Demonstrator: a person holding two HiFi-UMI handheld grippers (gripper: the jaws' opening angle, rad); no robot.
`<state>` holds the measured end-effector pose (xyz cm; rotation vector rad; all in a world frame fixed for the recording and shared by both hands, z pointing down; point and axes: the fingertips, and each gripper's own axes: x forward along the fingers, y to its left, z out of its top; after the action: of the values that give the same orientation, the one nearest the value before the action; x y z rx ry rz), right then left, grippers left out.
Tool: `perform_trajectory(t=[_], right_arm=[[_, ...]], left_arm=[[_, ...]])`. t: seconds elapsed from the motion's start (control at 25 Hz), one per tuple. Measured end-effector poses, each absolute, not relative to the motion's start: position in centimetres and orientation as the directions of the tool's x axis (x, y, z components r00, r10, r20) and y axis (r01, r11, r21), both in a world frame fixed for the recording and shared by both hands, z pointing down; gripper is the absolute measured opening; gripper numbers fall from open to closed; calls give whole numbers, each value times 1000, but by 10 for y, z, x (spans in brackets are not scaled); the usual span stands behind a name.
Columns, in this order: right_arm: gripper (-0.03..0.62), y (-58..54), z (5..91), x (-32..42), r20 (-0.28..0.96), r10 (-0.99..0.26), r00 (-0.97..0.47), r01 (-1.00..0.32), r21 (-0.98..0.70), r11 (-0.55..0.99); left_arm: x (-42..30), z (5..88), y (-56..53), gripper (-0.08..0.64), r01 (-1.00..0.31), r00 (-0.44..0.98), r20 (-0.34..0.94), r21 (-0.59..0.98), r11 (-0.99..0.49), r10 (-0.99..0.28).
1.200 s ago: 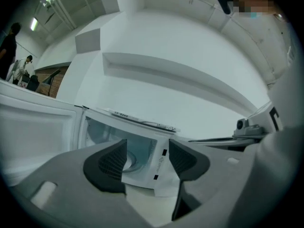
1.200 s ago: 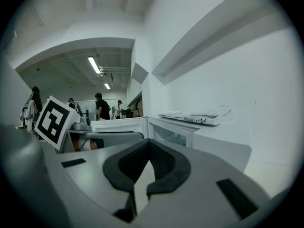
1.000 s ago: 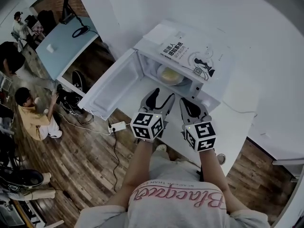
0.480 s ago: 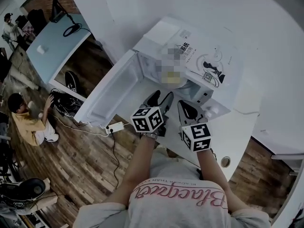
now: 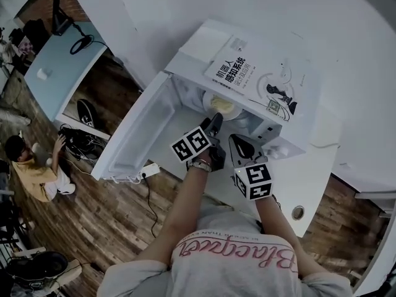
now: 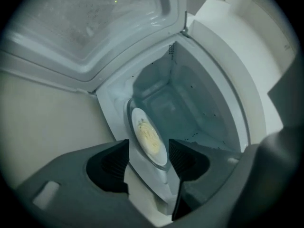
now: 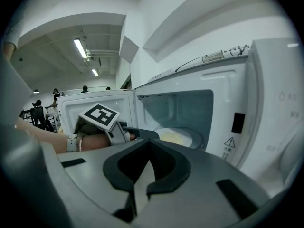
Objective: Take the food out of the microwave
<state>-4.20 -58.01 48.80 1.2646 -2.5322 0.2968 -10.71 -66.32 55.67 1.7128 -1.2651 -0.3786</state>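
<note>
The white microwave [image 5: 185, 64] stands with its door [image 5: 139, 132] swung wide to the left. Inside lies a plate of pale yellow food [image 5: 221, 106], also seen as a plate [image 6: 148, 137] in the left gripper view and a plate [image 7: 179, 137] in the right gripper view. My left gripper [image 5: 215, 122] is open at the mouth of the cavity, turned on its side, its jaws either side of the near rim of the plate without touching it. My right gripper [image 5: 240, 146] hangs shut and empty just outside, to the right of the left gripper [image 7: 145, 136].
A book [image 5: 257, 79] lies on top of the microwave. The microwave sits on a white table [image 5: 309, 166] against a white wall. On the wooden floor to the left are a power strip [image 5: 150, 167], cables and a crouching person [image 5: 31, 163]. A blue desk [image 5: 62, 57] stands beyond.
My left gripper has moved forward from the table edge to the microwave opening and rolled onto its side. The right gripper has shifted only slightly.
</note>
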Motion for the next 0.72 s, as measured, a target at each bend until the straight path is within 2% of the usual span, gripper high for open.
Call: perform_trajectory(t=[0.56, 0.72], right_arm=[[9, -593, 503, -33, 372, -761, -531, -829, -46, 557], [9, -593, 500, -34, 369, -766, -527, -831, -35, 555]], left_arm=[[-112, 591, -688, 251, -603, 404, 414, 791, 104, -816], [-115, 589, -684, 180, -562, 429, 416, 818, 124, -802]])
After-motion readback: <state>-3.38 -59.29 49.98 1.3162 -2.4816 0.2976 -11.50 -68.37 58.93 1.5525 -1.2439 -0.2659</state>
